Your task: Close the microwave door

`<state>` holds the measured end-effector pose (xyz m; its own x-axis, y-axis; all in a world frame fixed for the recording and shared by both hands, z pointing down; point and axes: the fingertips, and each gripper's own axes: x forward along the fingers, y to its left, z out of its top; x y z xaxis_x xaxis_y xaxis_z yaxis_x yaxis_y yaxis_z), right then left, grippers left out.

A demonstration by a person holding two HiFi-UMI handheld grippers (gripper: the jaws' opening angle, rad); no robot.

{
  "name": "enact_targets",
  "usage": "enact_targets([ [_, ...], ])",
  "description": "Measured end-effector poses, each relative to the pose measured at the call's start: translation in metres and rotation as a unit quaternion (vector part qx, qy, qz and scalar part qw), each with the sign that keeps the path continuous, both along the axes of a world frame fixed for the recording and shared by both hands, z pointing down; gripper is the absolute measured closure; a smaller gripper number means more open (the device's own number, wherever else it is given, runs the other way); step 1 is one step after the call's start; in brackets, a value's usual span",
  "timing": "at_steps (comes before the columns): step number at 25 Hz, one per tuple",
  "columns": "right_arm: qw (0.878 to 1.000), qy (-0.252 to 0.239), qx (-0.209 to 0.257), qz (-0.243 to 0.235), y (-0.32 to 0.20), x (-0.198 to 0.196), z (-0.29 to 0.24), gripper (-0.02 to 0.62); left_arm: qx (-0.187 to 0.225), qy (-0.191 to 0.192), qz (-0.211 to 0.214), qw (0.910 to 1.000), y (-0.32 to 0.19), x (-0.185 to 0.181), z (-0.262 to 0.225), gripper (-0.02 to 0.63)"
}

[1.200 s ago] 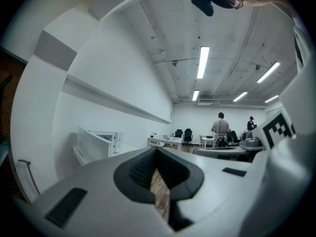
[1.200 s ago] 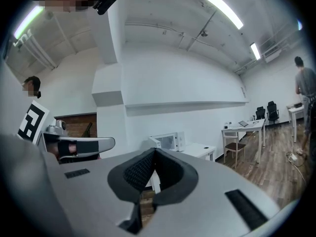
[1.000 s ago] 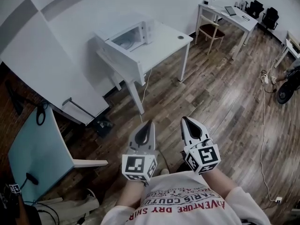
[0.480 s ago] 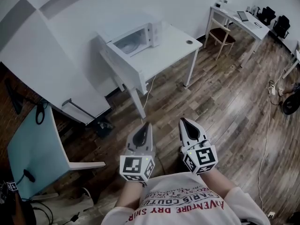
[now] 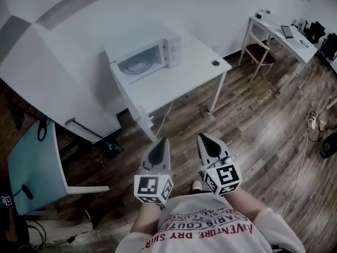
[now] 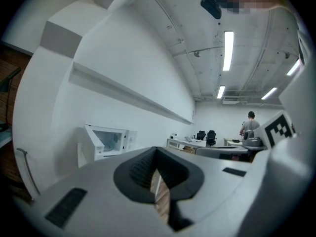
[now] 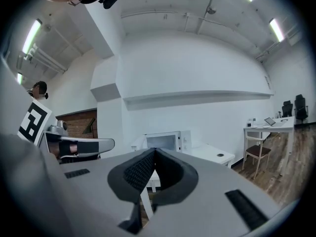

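Finding 1, tongs: the left tongs point(image 5: 164, 141) and right tongs point(image 5: 203, 137) are held side by side in front of my body, tips pointing forward. Each gripper view shows its 2 jaws pressed together at the tip with nothing between them. Both are empty.

Finding 2, target: the microwave point(image 5: 150, 57) sits at the rear left of the white bench point(image 5: 181, 80), against the wall. Its door point(image 6: 94, 139) is open. The left gripper view shows the door standing out from the left side of the cavity, toward me, so I judge the hinge to be on the left.

Finding 3, governing relation: the microwave lies ahead of the tongs and a little to the left. It is well apart from them, with open wooden floor point(image 5: 247, 115) and the near edge of the bench between. Neither pair of tongs is within reach of the door. The left tongs are the nearer, on the side the door hangs.

Assessment: closing has not begun. I judge an approach is needed first. The door's free edge would then be pushed rightward and back toward the cavity, most likely with the left tongs.
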<state>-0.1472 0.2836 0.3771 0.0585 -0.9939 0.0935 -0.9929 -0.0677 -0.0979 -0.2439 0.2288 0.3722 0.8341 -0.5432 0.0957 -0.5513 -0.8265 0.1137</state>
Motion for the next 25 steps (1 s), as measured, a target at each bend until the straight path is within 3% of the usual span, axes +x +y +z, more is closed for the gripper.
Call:
enact_targets([
  [6, 1.000, -0.014, -0.019, -0.018, -0.013, 0.052, 0.014, 0.586, -0.010, -0.008, -0.004, 0.9999, -0.005, 0.058, 0.010, 0.611],
  [13, 0.999, -0.035, -0.035, -0.016, -0.040, 0.092, 0.029, 0.586, -0.023, -0.021, -0.010, 0.9995, -0.036, 0.094, 0.021, 0.611],
  [25, 0.999, -0.026, -0.033, 0.010, -0.165, 0.197, 0.029, 0.586, -0.028, -0.005, 0.010, 0.9995, -0.165, 0.199, 0.027, 0.611],
])
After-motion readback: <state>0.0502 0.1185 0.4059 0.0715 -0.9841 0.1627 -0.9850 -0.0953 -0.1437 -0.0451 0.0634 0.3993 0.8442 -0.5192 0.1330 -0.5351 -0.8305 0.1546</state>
